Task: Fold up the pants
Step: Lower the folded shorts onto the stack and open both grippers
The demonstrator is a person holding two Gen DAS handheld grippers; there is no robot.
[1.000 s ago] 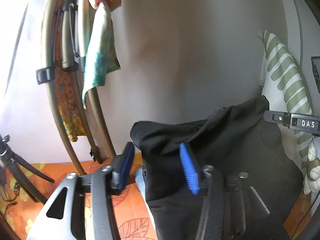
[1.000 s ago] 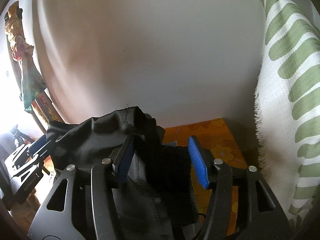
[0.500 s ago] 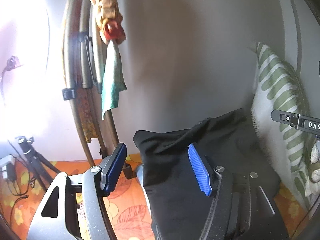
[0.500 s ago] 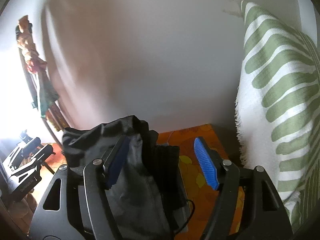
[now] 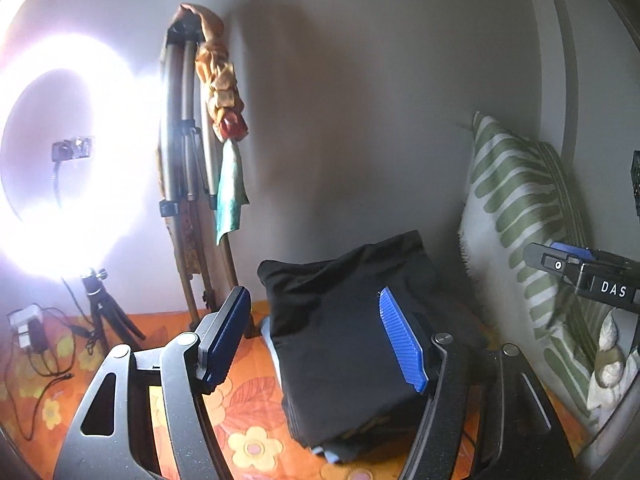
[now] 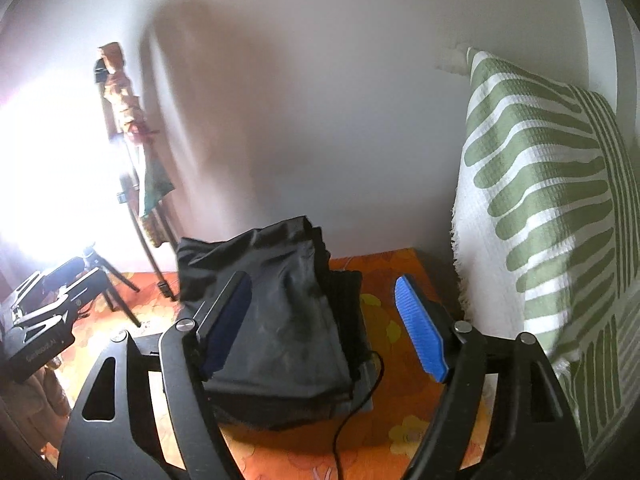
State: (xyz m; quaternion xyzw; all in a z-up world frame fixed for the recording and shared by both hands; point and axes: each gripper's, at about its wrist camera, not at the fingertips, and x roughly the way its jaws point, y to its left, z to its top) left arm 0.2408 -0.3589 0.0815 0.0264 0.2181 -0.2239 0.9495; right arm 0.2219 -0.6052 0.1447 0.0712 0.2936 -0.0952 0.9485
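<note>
Black pants (image 5: 352,344) lie in a compact folded stack on the orange floral bedspread (image 5: 248,400), close to the wall, with the top layer a little puffed and rumpled at the far edge. A pale blue layer peeks from under the near corner; whether it belongs to the pants or to something beneath them cannot be told. In the right wrist view the same bundle (image 6: 280,320) shows several stacked layers, dark ribbed fabric at its right side, and a thin black cord trailing beside it.

Left hand-held gripper (image 5: 316,336): jaws opening, nothing pinched; the blue pads stand clear of the cloth, and the stack sits beyond them. Right hand-held gripper (image 6: 328,324): jaws likewise opening, no fabric between the pads.

Green-striped pillow (image 6: 540,208) leans upright against the wall just right of the stack. Ring light on a small tripod (image 5: 96,304) glares at the left; folded stands draped with cloth (image 5: 192,184) lean by the wall.

Judgement: folding looks essentially done, with both tools released. What may remain is flattening the lifted top edge.
</note>
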